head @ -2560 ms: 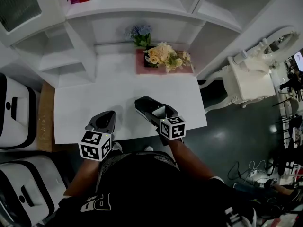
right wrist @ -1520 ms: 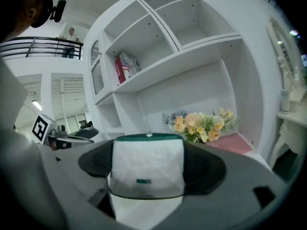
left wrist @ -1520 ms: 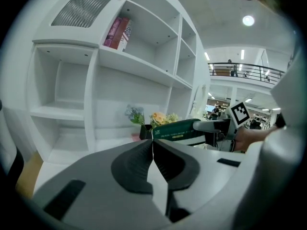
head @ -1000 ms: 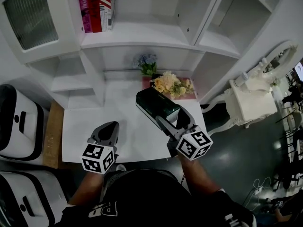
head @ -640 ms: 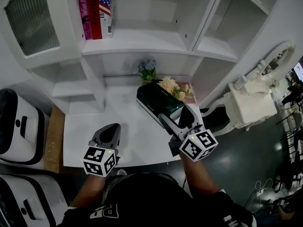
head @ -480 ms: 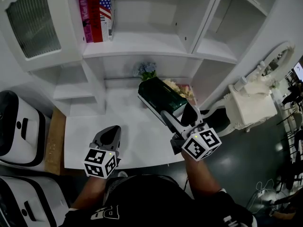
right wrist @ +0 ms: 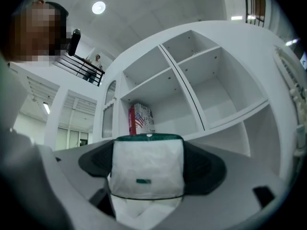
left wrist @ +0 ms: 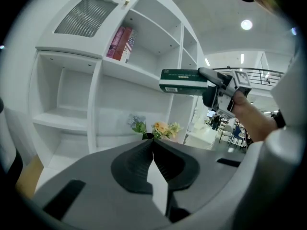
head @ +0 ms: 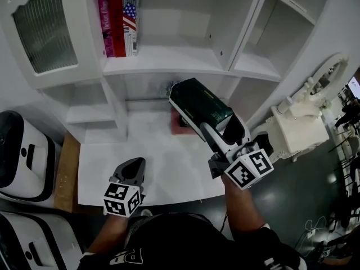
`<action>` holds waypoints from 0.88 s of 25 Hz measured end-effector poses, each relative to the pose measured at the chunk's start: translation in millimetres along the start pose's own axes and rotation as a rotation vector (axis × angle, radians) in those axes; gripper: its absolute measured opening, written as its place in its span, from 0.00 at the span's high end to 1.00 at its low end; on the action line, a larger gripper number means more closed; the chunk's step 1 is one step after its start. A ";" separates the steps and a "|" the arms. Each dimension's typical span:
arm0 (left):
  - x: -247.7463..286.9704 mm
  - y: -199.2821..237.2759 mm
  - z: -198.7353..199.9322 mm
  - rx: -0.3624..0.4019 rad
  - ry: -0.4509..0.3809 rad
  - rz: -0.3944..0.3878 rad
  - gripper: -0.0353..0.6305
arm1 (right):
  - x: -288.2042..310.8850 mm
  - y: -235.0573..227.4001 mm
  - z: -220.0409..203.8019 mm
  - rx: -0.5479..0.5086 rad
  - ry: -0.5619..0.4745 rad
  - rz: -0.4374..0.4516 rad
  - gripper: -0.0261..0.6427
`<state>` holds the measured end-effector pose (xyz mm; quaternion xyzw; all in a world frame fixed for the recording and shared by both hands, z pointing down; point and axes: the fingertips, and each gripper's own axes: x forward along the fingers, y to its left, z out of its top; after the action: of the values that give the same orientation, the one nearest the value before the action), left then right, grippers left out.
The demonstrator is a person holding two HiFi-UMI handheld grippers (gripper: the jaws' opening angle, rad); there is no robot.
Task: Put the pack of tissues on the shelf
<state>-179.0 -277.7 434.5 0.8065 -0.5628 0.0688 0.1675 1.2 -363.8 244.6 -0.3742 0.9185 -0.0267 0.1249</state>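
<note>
A white shelf (head: 169, 66) unit rises behind a white desk (head: 107, 162); books (head: 118, 21) stand at the left end of one board. The right gripper (head: 222, 133) is clamped on one end of the pack (head: 199, 103), which juts out from the jaws in the air above the back of the desk, in front of the unit and touching nothing else. The left gripper (head: 134, 170) hangs low over the desk's near edge, jaws together with nothing between them.

The step in hand looks like the carry up to the board. To do it well, I would keep the pack level and bring its free end over the board's front lip before lowering, aiming for the bare stretch right of the books. With only one end gripped, the soft pack may sag or swing, so a slow approach helps. Release only once its underside rests flat.

From the left gripper view the pack (left wrist: 184, 82) sits near board height, but how far it stands from the lip I cannot tell. The right gripper view shows only its near end (right wrist: 147, 169). The flowers (left wrist: 160, 127) are mostly hidden behind the pack in the head view, and its print is too small to read.
</note>
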 end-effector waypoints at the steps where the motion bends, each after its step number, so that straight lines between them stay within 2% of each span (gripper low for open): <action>1: -0.4 0.2 -0.3 0.000 -0.001 -0.001 0.92 | 1.5 0.9 4.2 -0.008 -0.008 0.003 0.32; 12: -2.7 2.0 1.0 0.011 0.004 -0.009 0.92 | 24.1 -0.3 56.9 -0.091 -0.104 -0.010 0.32; 22: -6.9 11.2 -1.5 0.003 0.005 0.001 0.92 | 70.4 -13.0 73.1 -0.123 -0.124 -0.049 0.32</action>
<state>-191.7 -274.5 436.0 0.8064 -0.5627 0.0716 0.1675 -20.2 -418.7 161.0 -0.4044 0.8995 0.0499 0.1575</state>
